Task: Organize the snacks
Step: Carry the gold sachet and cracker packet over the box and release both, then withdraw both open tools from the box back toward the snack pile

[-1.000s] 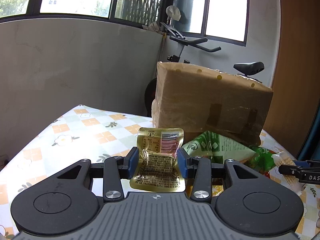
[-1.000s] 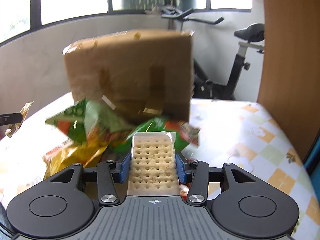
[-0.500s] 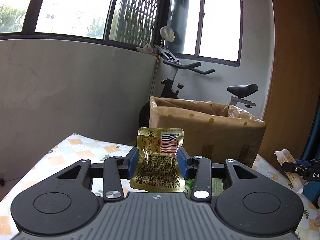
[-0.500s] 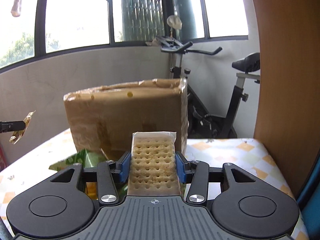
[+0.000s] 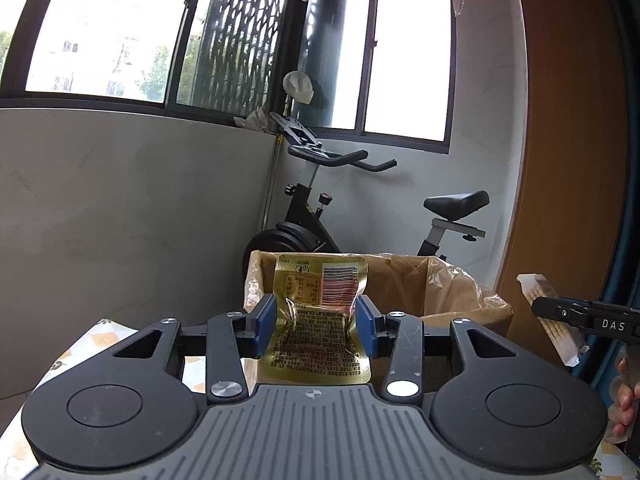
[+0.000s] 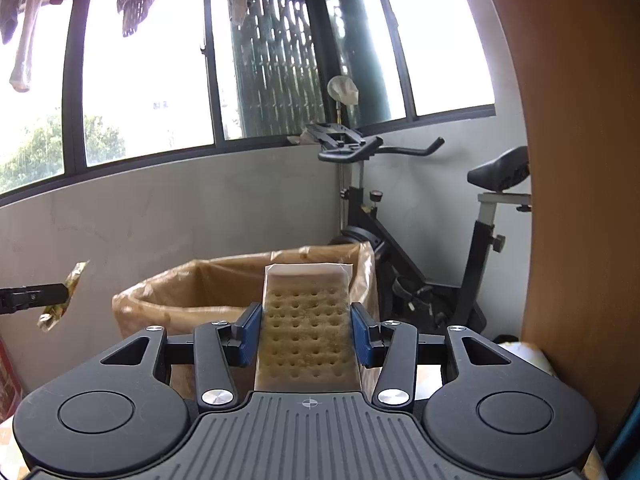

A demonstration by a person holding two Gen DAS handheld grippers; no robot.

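Observation:
My left gripper is shut on a gold foil snack pouch, held upright with its barcode side towards me. My right gripper is shut on a clear-wrapped cracker pack. Both are raised in front of an open cardboard box lined with brown plastic; in the right wrist view the cardboard box shows its open top. The right gripper with the cracker pack appears at the right edge of the left wrist view. The left gripper with the pouch shows at the left edge of the right wrist view.
A table with a checked flower cloth lies below. An exercise bike stands behind the box against a grey wall. A brown wooden panel rises on the right. A person's fingers show at the far right.
Both grippers have risen with their snacks from the table level to above the box rim. The green and yellow snack bags on the table have dropped out of view.

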